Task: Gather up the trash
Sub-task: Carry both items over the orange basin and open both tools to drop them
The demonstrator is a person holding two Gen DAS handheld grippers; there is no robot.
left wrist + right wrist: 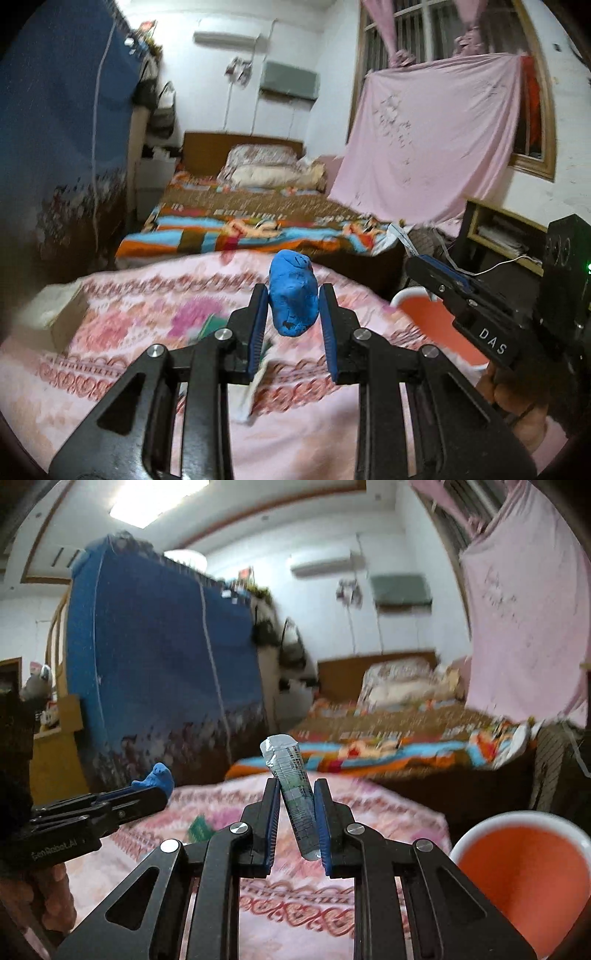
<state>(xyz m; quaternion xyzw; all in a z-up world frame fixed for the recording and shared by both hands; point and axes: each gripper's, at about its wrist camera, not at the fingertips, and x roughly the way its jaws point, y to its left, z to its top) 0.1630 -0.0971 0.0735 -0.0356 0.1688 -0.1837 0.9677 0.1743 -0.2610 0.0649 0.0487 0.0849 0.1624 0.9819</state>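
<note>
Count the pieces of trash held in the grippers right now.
2: a blue lump in the left gripper, and a squeezed tube in the right gripper. More may be hidden.

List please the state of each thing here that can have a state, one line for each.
left hand-held gripper: shut on the blue lump, held above the bed
blue lump: gripped, lifted
right hand-held gripper: shut on the squeezed tube
squeezed tube: gripped, tilted, flattened
orange bin: open, contents not visible
green scrap: lying on the pink blanket, not yet collected
</note>
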